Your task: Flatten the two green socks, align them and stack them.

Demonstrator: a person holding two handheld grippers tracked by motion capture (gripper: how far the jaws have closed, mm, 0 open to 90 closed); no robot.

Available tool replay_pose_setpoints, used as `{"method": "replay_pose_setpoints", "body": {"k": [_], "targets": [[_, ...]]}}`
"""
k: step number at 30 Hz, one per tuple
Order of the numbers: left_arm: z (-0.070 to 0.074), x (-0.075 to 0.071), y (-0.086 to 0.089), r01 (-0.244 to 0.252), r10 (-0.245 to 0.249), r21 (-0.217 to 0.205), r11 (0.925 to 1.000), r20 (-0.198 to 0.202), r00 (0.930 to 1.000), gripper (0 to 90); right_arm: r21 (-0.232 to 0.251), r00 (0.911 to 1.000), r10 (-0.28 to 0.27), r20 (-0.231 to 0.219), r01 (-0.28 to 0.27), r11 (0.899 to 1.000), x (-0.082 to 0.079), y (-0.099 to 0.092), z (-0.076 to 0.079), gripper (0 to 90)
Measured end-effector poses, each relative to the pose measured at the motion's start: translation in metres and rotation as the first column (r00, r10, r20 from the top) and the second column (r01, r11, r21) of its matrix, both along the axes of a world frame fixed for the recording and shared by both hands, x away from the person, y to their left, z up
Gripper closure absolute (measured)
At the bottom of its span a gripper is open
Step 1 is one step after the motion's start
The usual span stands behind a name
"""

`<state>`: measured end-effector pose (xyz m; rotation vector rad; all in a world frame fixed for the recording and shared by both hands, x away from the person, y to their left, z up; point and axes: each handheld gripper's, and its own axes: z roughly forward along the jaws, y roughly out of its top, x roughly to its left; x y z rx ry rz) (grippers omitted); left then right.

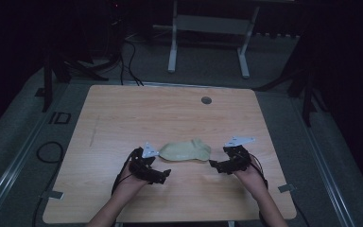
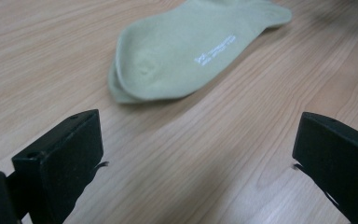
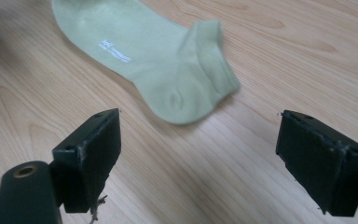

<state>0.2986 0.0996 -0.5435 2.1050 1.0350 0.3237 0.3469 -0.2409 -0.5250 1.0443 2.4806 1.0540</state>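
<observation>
A pale green sock (image 1: 185, 151) lies flat on the wooden table (image 1: 170, 113), with small white lettering on its side. In the left gripper view the sock's toe end (image 2: 186, 51) lies a little beyond the jaws. The heel and cuff end of the sock (image 3: 168, 60) lies ahead in the right gripper view. My left gripper (image 1: 162, 174) sits just left of the sock and is open, with bare table between its jaws. On the other side of the sock my right gripper (image 1: 216, 165) is open too, nothing between its jaws. Neither gripper touches the sock.
A round grey grommet (image 1: 206, 100) is set into the table near its far edge. Beyond the table stands a white metal frame (image 1: 208, 38) on a grey floor. Cables (image 1: 52, 151) trail on the floor at the left.
</observation>
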Motion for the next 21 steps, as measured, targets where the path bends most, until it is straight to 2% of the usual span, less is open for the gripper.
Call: {"method": "replay_pose_setpoints", "body": {"k": [7,12,13,21], "targets": [[-0.002,-0.005,0.014,-0.019,0.019,-0.008,0.9998,0.010,0.9998,1.8,-0.014,0.9991,-0.026,0.033,0.026,1.000,-0.006,-0.019,-0.003,13.9],[-0.005,-0.010,0.022,-0.004,0.004,0.014,0.9999,0.003,1.0000,1.8,0.006,0.9985,-0.044,0.033,0.044,0.999,-0.009,-0.032,-0.004,13.8],[-0.005,-0.011,0.024,-0.006,0.006,0.004,1.0000,0.002,1.0000,1.8,0.007,0.9981,-0.053,0.032,0.053,0.999,-0.011,-0.034,-0.004,13.8],[-0.006,-0.025,0.041,-0.025,0.025,0.016,0.9996,0.012,0.9996,1.8,-0.008,0.9950,-0.091,0.040,0.092,0.996,-0.016,-0.054,-0.007,13.2]]}}
